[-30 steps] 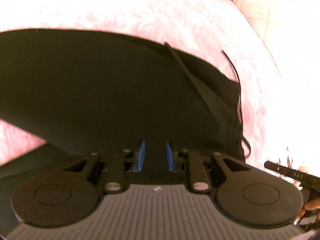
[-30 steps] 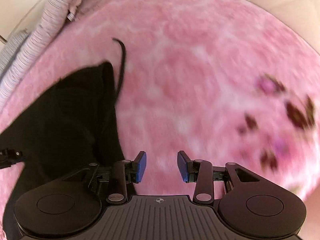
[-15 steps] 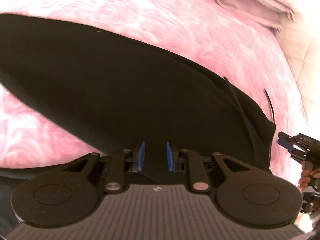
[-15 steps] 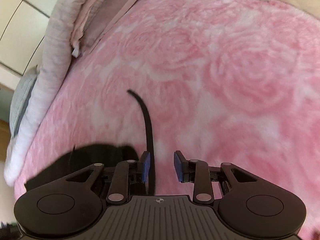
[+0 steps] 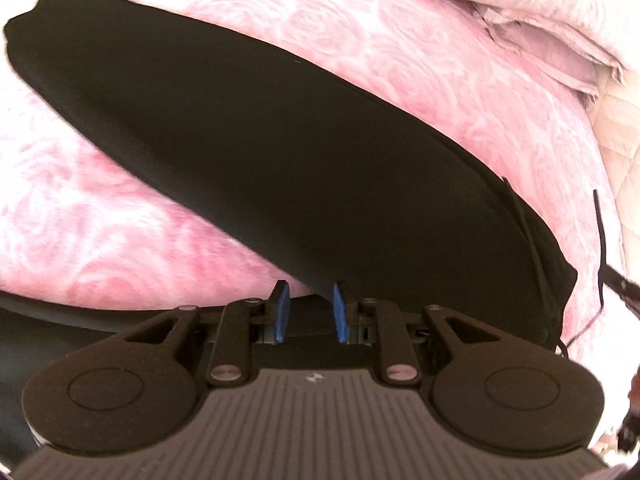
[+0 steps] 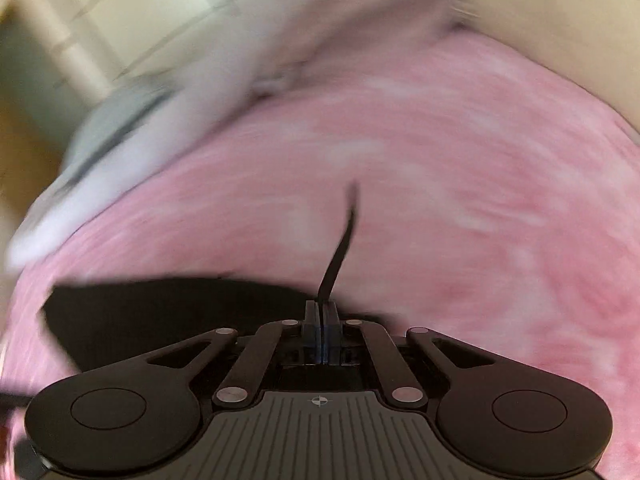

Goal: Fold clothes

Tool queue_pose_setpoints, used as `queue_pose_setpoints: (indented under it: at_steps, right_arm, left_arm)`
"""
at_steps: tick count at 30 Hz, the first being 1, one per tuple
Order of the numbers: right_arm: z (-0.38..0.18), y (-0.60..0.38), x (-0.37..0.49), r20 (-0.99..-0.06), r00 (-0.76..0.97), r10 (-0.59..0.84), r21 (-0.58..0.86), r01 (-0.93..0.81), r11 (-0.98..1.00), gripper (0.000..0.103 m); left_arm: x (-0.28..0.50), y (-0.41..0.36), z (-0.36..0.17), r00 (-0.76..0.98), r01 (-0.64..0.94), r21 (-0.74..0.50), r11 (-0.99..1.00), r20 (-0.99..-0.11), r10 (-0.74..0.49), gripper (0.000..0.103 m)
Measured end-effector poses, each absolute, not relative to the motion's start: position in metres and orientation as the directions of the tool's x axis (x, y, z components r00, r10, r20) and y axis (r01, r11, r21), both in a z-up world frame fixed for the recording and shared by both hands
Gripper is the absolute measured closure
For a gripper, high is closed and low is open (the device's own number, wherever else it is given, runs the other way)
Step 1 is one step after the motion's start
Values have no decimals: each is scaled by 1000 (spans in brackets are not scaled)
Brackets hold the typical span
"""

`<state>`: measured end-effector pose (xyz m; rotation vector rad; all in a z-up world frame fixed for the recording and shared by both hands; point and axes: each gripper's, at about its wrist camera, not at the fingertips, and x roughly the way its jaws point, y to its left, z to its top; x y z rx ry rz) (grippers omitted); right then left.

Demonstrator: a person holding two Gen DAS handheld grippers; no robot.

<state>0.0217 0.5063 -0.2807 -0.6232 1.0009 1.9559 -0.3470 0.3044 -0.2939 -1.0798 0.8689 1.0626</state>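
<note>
A long black garment [image 5: 280, 132] lies stretched diagonally across the pink rose-patterned blanket [image 5: 120, 216]. My left gripper [image 5: 309, 312] is open at the garment's near edge, with dark fabric behind the gap and nothing pinched. A thin black drawstring [image 5: 600, 240] trails off the garment's right end. In the blurred right wrist view, my right gripper [image 6: 322, 312] is shut on that drawstring [image 6: 340, 240], which sticks up and forward from the jaws. The garment [image 6: 180, 312] lies to its left. Part of the right gripper [image 5: 622, 286] shows at the left view's right edge.
A pale pink folded quilt [image 5: 540, 12] lies along the blanket's far side. A light grey-white bedding roll [image 6: 120, 168] runs along the bed's left edge, with cream cupboard doors [image 6: 80, 28] beyond. More black fabric [image 5: 60, 320] lies low at the left.
The right gripper has shut on the drawstring and its view has swung upward, blurring. The left view has pulled back, so more of the garment's length shows.
</note>
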Motion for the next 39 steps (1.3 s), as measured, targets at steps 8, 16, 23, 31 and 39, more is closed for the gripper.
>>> queue_pose_setpoints:
  at_steps: [8,16,23,31,39]
  right_arm:
    - [-304,435,-92,-834,-546,77,417,-716,-561,77]
    - [-277,430,-72,-831,-548,98,366,-670,-646,66]
    - [-286,464,-61,-842,-454,290,229,-789,-570,65]
    - [-332,490,-102,-840,-402,365,154,-821,-550,77]
    - [-308,434,-148,-802,-573,169,294,-625,-723,102]
  left_arm:
    - [-359,311,-295,235,-972,-226,67,-935,266,85]
    - [-373,303,-307,256,-966,-259,22,-934,249,85]
    - [-379,303,-309,297,-954,-297,39,-920,257,85]
    - [-390,307,-313,322,-946,-318,58,-910,260,85]
    - [-410,304,-318,327,-944,-325,53,-911,252,85]
